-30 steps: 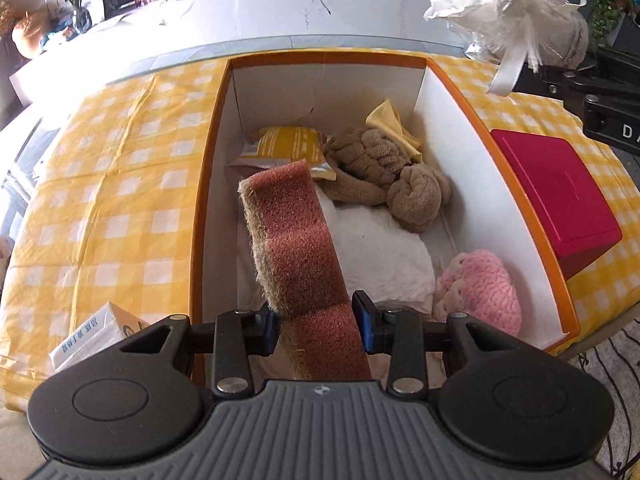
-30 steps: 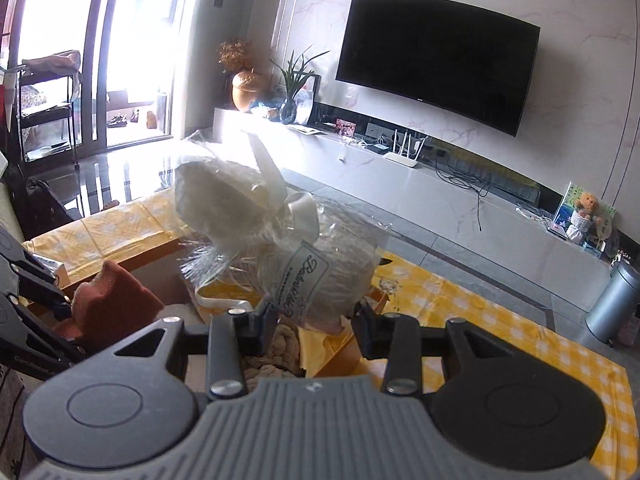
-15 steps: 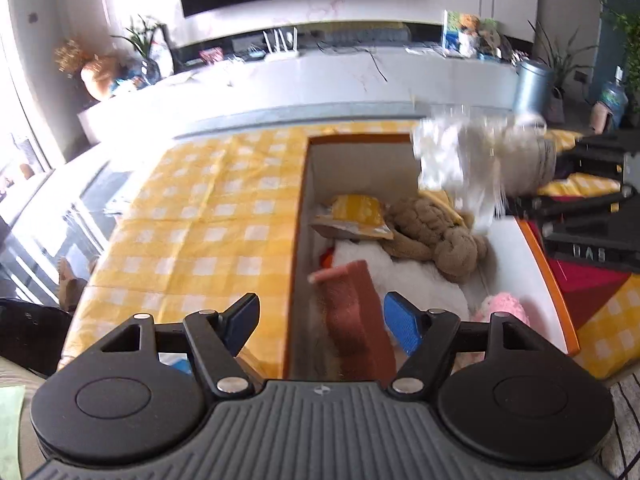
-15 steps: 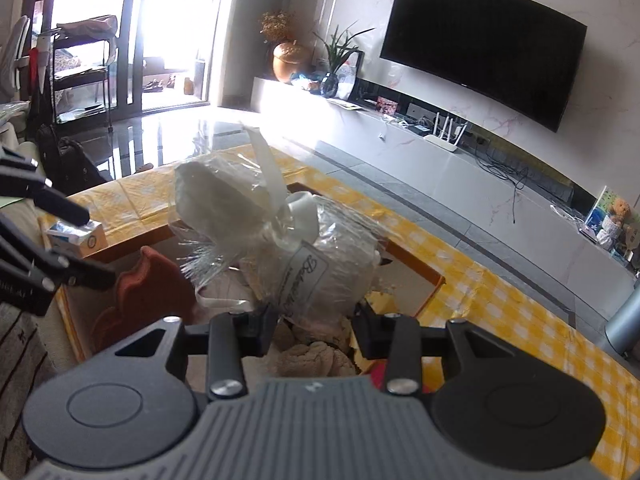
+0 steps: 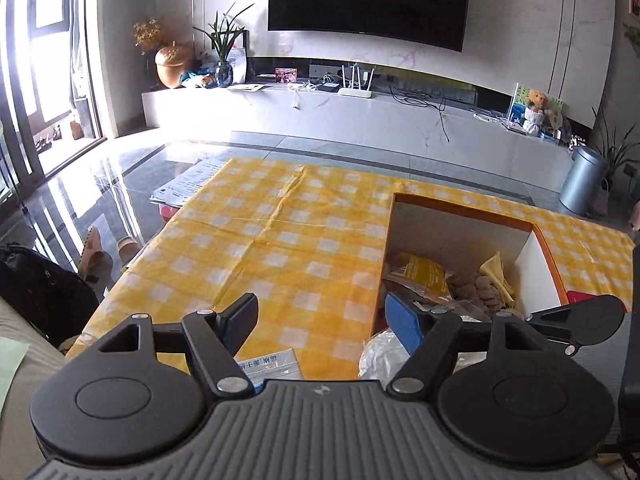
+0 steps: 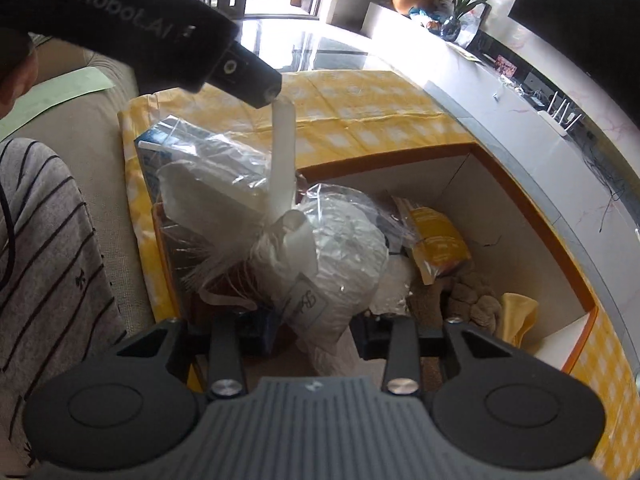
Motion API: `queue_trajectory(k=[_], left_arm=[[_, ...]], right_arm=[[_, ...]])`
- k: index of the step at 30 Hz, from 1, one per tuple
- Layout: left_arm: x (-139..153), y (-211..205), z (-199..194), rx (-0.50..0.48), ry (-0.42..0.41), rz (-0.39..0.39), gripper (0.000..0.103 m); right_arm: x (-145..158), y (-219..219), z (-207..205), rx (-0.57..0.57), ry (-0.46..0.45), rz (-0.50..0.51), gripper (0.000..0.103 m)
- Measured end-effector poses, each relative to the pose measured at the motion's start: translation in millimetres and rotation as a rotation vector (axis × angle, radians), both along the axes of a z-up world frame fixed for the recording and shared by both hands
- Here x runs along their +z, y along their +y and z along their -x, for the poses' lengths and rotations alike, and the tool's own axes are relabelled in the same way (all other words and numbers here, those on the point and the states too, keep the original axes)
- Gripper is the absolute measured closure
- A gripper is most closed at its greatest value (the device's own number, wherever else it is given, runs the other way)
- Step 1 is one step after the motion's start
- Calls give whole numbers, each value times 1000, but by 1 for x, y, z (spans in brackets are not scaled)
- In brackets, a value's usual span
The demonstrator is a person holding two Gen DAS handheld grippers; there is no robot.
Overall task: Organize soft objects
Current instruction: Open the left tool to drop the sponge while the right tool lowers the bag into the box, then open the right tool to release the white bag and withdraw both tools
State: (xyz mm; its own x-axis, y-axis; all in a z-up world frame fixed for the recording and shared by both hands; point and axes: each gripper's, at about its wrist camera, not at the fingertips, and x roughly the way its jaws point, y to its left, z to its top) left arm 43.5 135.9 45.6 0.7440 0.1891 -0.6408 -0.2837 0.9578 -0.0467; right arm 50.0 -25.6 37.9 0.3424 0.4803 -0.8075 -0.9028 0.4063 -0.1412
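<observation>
While your left tool hangs with its blue-padded fingers spread wide and nothing between them, it sits above the near edge of the table, which is covered in a yellow checked cloth, just left of the orange-rimmed white box. A small blue-and-white carton lies on the cloth right under that tool. Your right tool is clamped on the cellophane-wrapped white bundle, tied with a white ribbon, and holds it over the near end of the box. Inside the box you can see a yellow packet, a brown plush toy and a yellow cloth toward the far end. Whether the bundle touches the box contents can't be told.
</observation>
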Motion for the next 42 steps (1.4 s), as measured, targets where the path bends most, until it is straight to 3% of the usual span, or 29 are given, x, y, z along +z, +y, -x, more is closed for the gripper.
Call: queue_trajectory(k=[3,6,9,13,15,17,18,20,25,28,31,33,35,38,40,42], left_arm=[[-4,5,0,-1,7,23,18],[-8,10,4,-3,9,47,18],[-6,12,9,-3,-23,82,19],[-1,7,6,-27,-24,74,19],[3,-1,4,-46,-30,55,19],[8,-6,4,-57,-47,49,19],[12,-8,3,-64,-53,51,19],[21,-11,-2,-87,-55,65,19],[41,-18,-16,-94,-81,81,17],[49,-28,-19,-106,-160,105,14],[55,-47,-19,-178,-225,66,11],[57,-63,-21,-212,-228,36,9],[57,-77,-18,-260,-242,19,8],[52,-93,-9,-277,-281,59,7],[47,-101,-1,-268,-326,82,7],[43,-109,1,-261,-335,52,7]], right_arm=[[0,6,-11,24,61,33,67],[7,-10,-16,3,34,92,68],[13,-31,-23,-29,74,125,68],[3,-45,-25,-40,48,283,67],[-2,-46,-29,-55,32,314,63],[6,-48,-30,-76,19,258,54],[11,-49,-29,-91,0,219,35],[24,-50,-25,-121,-58,150,6],[39,-58,-23,-156,-141,86,5],[51,-70,-22,-232,-177,22,5],[66,-92,-14,-385,-271,-91,3],[72,-112,-12,-500,-266,-182,3],[74,-131,-9,-656,-270,-220,2],[69,-152,3,-866,-325,-239,2],[66,-165,13,-912,-315,-279,2],[64,-178,23,-952,-305,-327,2]])
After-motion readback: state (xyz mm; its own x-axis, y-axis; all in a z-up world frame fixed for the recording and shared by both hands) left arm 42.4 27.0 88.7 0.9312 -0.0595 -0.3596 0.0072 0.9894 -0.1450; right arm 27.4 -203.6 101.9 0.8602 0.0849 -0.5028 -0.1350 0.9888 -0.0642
